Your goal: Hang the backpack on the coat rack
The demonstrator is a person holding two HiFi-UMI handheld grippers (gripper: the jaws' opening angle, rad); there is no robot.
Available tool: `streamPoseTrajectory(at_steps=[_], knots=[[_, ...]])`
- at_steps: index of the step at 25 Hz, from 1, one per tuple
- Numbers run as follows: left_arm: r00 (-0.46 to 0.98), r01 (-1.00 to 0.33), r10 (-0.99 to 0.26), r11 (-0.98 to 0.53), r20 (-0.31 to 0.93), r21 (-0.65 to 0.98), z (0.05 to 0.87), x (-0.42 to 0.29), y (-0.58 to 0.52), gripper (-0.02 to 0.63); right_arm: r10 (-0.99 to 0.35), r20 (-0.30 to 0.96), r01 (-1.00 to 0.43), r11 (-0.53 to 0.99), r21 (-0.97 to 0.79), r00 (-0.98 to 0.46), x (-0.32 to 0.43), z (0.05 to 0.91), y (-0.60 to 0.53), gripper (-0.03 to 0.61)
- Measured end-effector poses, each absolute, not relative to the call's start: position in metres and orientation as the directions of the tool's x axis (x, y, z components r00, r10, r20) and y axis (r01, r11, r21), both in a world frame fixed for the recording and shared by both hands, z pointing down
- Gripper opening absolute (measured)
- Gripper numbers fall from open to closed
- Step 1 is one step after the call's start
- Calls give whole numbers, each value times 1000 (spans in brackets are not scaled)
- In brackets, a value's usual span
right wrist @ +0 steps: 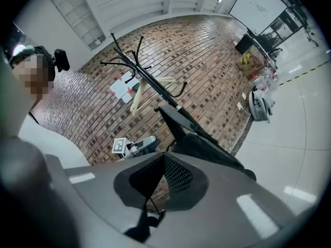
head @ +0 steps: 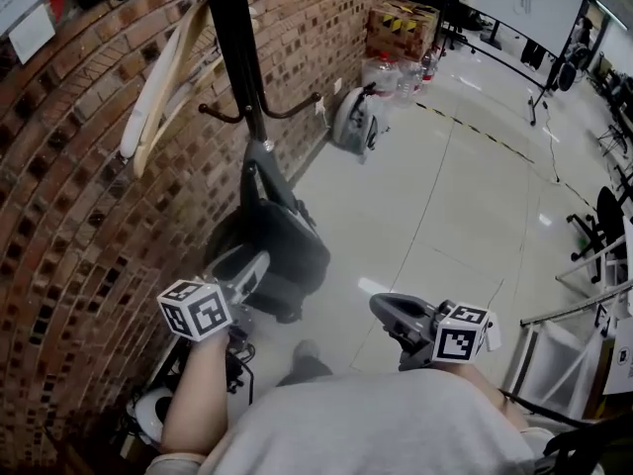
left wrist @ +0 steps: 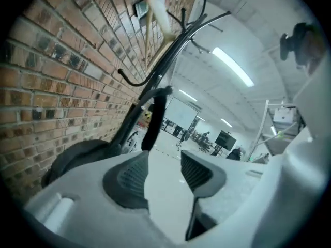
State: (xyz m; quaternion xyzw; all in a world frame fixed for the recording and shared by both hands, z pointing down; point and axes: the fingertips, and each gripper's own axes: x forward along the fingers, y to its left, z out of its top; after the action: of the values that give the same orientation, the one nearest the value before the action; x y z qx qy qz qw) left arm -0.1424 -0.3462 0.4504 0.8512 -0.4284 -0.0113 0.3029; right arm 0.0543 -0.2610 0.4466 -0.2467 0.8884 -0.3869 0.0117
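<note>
The black backpack (head: pixel 272 245) hangs by its top strap (head: pixel 259 161) from the black coat rack (head: pixel 235 47), close to the brick wall. My left gripper (head: pixel 259 261) is just in front of the bag's lower left side, not touching it. Its jaws stand open with nothing between them. In the left gripper view (left wrist: pixel 164 164) the backpack (left wrist: pixel 77 156) and its strap (left wrist: pixel 155 115) lie ahead on the left. My right gripper (head: pixel 381 307) is off to the bag's right and empty. In the right gripper view (right wrist: pixel 163 161) its pads meet, with the backpack (right wrist: pixel 212 149) beyond.
A wooden hanger (head: pixel 163 77) hangs on the rack's upper hooks. A grey bag (head: pixel 351 119) sits on the floor by the wall, with water bottles (head: pixel 391 72) and a cardboard box (head: pixel 401 26) beyond. Metal frames (head: pixel 584 305) and chairs stand at the right.
</note>
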Motion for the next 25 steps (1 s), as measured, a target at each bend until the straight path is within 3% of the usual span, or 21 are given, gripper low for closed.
streamPoseTrajectory(at_steps=[2,5,8,13,16,25], knots=[[655,-693,-730,-478,194,540,435,-122,-291,102,-401,161,-392,602,-696,-902,56,448,-231,0],[693,-604,-715,-508,92,614,417,-90,-200,10,-318,145,-322,626,-710,-937,54,454,-182,0],[692,-559,-719,-478,64,678,417,-67,-120,2,-239,137,-260,623,-738,-961,50,469,-137,0],[652,-678,-723,-420,230,603,428,-62,-46,2,-134,78,-143,592,-793,-988,26,472,-84,0],[623,-710,-739,-398,255,581,424,-66,-29,0,-102,67,-116,632,-766,-993,11,457,-64,0],[669,-695,-696,-462,260,551,440,-62,46,0,-199,87,-202,684,-701,-976,17,444,5,0]])
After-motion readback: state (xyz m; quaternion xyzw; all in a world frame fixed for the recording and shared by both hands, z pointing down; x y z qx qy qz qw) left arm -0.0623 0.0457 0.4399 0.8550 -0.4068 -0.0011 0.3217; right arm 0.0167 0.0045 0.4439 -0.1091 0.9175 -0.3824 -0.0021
